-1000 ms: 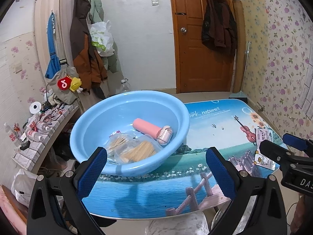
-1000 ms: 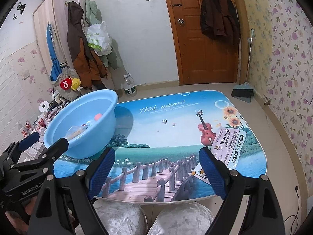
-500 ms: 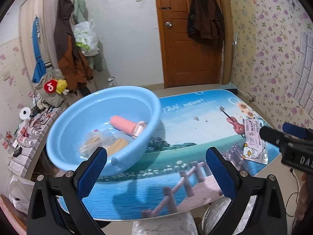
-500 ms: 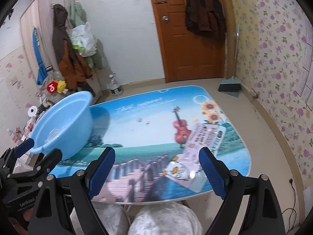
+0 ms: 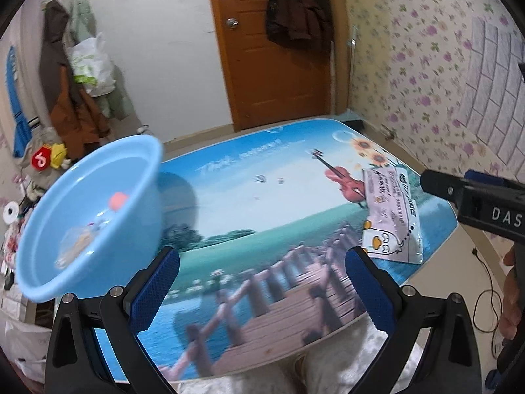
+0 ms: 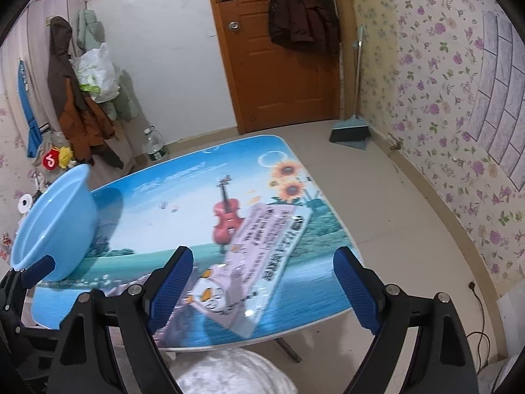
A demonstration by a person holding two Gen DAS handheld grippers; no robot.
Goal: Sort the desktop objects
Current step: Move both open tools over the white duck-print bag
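The flat packet [image 6: 254, 264] lies on the near right part of the bench [image 6: 183, 203], just right of the printed violin. We read it as a thin, glossy, rectangular pouch, pale lilac and white, with dense dark printed text along its length and yellow-and-black cartoon figures at its near end. Its near corner sits close to the bench edge. In the left wrist view the same packet [image 5: 392, 220] appears at the right side of the bench, near its right edge.

Our right hand-held gripper [image 6: 262, 287] hovers above the packet with its blue-padded jaws standing wide apart; nothing is between them. Our left hand-held gripper [image 5: 262, 287] hovers over the printed boardwalk at the near edge, jaws likewise wide apart and holding nothing.

The light blue basin [image 5: 95, 220] rests at the left end of the bench, well apart from the packet. It contains a pink object [image 5: 117, 201] and a clear bag [image 5: 73, 246] of tan contents; motion blur prevents further detail.
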